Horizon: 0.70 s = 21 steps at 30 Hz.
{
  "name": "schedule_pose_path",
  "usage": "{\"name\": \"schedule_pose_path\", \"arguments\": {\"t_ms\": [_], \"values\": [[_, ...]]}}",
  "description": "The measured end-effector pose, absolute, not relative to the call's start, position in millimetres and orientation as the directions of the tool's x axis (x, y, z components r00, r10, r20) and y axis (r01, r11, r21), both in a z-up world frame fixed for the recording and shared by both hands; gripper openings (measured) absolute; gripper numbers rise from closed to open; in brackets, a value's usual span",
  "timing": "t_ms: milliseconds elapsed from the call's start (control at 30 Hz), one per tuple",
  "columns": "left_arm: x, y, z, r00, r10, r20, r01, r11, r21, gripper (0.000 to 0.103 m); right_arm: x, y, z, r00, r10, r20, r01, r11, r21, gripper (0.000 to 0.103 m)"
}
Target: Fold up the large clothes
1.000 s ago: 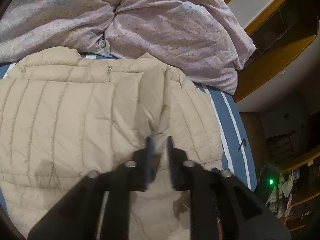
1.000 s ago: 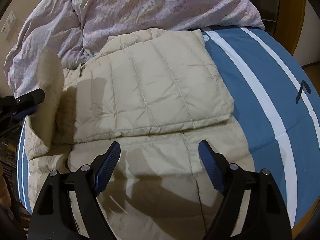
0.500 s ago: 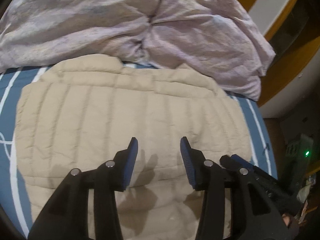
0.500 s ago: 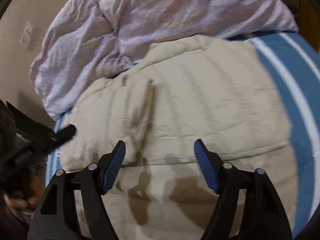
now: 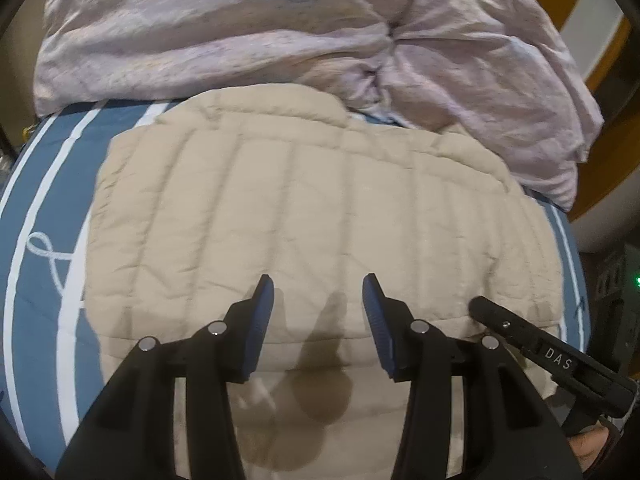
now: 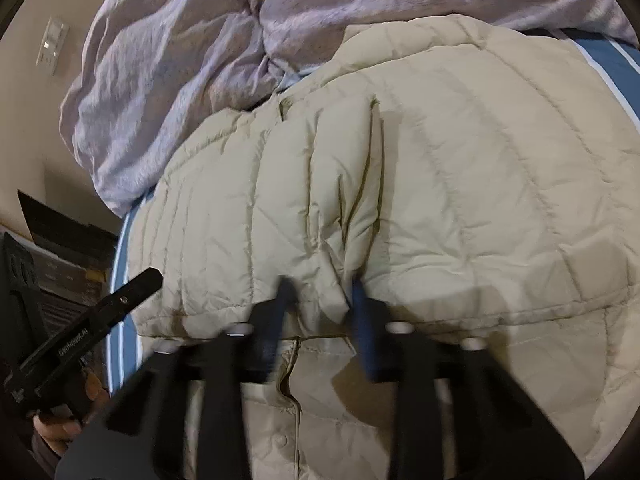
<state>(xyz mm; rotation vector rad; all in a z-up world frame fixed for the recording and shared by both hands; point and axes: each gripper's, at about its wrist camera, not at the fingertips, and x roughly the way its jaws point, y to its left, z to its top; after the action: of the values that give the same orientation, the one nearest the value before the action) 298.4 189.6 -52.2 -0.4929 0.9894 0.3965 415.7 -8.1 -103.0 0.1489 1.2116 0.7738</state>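
Left wrist view
Garment: a beige quilted puffer jacket is seen spread on a blue bed cover with white stripes, its far edge against a crumpled pale lilac duvet.
Left claw: blue-padded fingers are held apart above the jacket's near fold; nothing is gripped.
Other tool: the black right claw arm is seen entering from the lower right.
Writing: "DAS" is read in white letters on that arm.

Right wrist view
Garment: the same jacket is seen doubled over, a folded panel lying on the snap-buttoned front beneath.
Right claw: blurred by motion; the fingers appear drawn close about a puckered ridge of the folded edge, and a pinch on the jacket is judged likely.
Writing: white lettering is seen on the black left claw arm at the lower left, too small to be read.

Handling
Weight: judged light but bulky.
Feel: soft, springy filling; the smooth shell is judged slippery, so folds may puff open.
Hold: best taken at a stitched seam or hem edge, where the padding is thin.
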Motion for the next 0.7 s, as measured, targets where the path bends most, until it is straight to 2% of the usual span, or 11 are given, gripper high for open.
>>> {"name": "schedule_pose_path", "arguments": {"t_ms": [33, 67, 300, 433, 533, 700], "values": [[296.4, 193.5, -53.7, 0.486, 0.108, -0.867, -0.539, 0.818, -0.201, 0.047, 415.1, -6.9, -104.1, 0.144, 0.616, -0.774, -0.467, 0.732, 0.496, 0.011], [294.8, 196.0, -54.6, 0.482, 0.117, -0.868, -0.546, 0.815, -0.193, 0.047, 414.1, -8.2, -103.7, 0.151, 0.621, -0.769, -0.466, 0.731, 0.499, 0.009], [280.4, 215.2, -65.3, 0.442, 0.19, -0.877, -0.6, 0.789, -0.132, 0.047, 411.6, -26.4, -103.3, 0.238, 0.581, -0.778, -0.457, 0.774, 0.438, 0.006], [274.6, 226.0, -74.0, 0.419, 0.213, -0.883, -0.631, 0.767, -0.114, 0.047, 411.5, -25.3, -106.4, 0.238, 0.552, -0.799, -0.475, 0.784, 0.4, 0.007], [269.5, 233.1, -77.2, 0.41, 0.226, -0.884, -0.647, 0.755, -0.107, 0.047, 407.3, -26.3, -92.9, 0.312, 0.539, -0.783, -0.501, 0.793, 0.346, 0.018], [266.5, 238.8, -84.8, 0.394, 0.228, -0.89, -0.659, 0.746, -0.101, 0.05, 407.1, -20.6, -80.0, 0.339, 0.582, -0.739, -0.546, 0.762, 0.349, 0.018]]}}
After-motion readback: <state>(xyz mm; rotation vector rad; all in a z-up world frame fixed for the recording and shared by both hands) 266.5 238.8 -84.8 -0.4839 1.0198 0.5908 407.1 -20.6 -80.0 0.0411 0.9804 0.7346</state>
